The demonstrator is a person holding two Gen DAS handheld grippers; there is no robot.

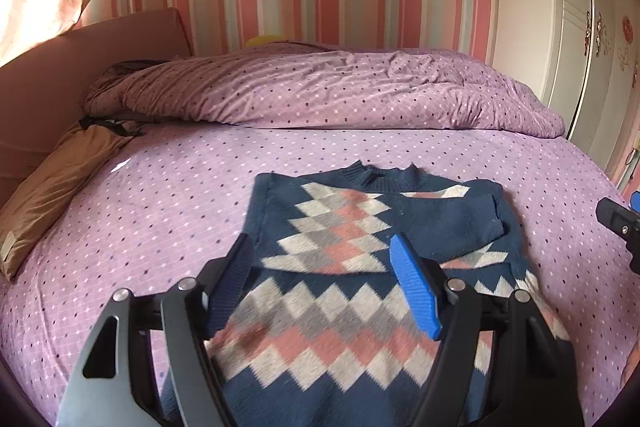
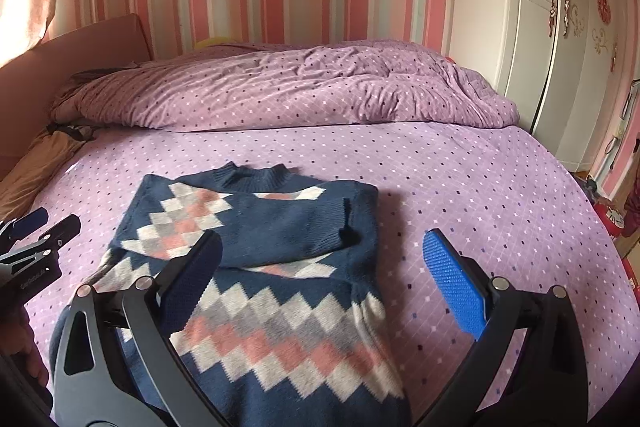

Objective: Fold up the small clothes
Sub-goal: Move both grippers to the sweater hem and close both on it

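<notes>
A navy sweater (image 1: 340,291) with pink, grey and white diamonds lies flat on the purple dotted bedsheet (image 1: 160,195), collar away from me, both sleeves folded across its chest. My left gripper (image 1: 322,251) is open and empty above the sweater's lower left part. The sweater also shows in the right wrist view (image 2: 280,259). My right gripper (image 2: 324,247) is open and empty above its lower right edge; the right finger is over bare sheet (image 2: 460,195). The left gripper shows at the left edge of the right wrist view (image 2: 44,227).
A rumpled purple duvet (image 1: 340,87) lies across the far half of the bed. A brown pillow (image 1: 56,187) and a pink headboard (image 1: 60,67) are at the left. A white wardrobe (image 1: 560,27) stands at the right.
</notes>
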